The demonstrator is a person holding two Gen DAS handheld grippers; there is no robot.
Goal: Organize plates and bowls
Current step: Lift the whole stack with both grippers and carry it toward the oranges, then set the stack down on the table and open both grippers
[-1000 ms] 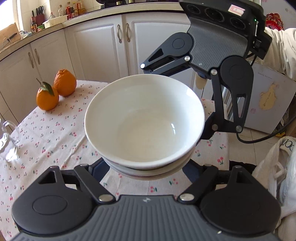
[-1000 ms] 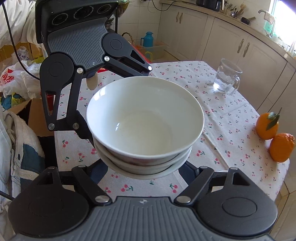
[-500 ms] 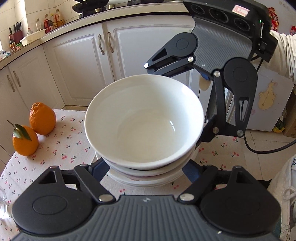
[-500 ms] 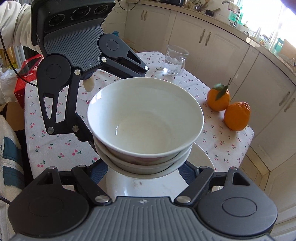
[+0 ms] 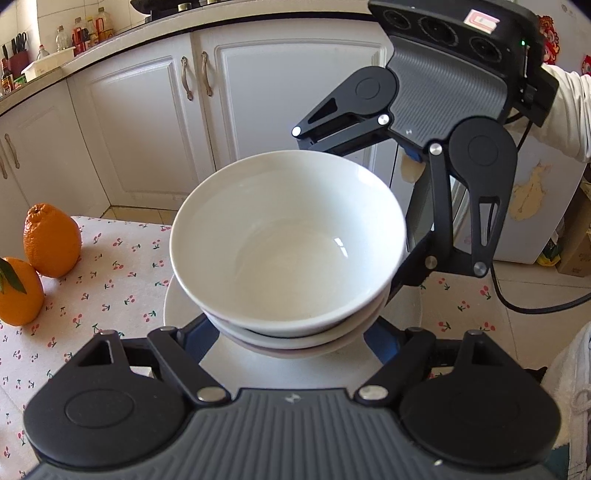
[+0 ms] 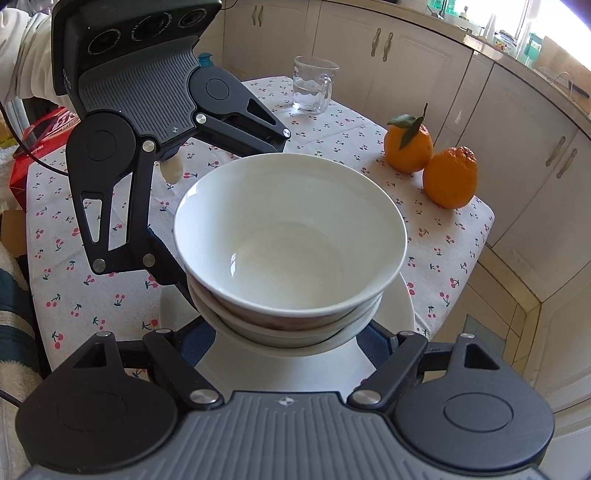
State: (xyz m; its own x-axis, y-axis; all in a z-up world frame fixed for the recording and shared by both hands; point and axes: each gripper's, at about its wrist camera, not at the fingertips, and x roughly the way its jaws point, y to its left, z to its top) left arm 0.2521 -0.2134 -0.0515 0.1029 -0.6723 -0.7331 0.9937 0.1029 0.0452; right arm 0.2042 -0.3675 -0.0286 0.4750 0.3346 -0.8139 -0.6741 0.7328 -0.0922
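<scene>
Both the left gripper (image 5: 291, 332) and the right gripper (image 6: 291, 332) clamp the stacked white bowls (image 5: 288, 243) over the plate (image 6: 404, 306); uneven lowering could tip them.

Bright daylight, window (image 6: 491, 22) glare blown out, sharp frames, fisheye-bent edges

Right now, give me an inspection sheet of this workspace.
Surface: table under a cherry-print cloth.
Job's things: stacked white bowls held above a white plate.
Clutter: two oranges; glass mug.
Grippers: left hand-held gripper and right hand-held gripper each clamp the stack from opposite sides.
Cables: black cable trails from the right one.
Surroundings: white cabinets, tiled floor.
</scene>
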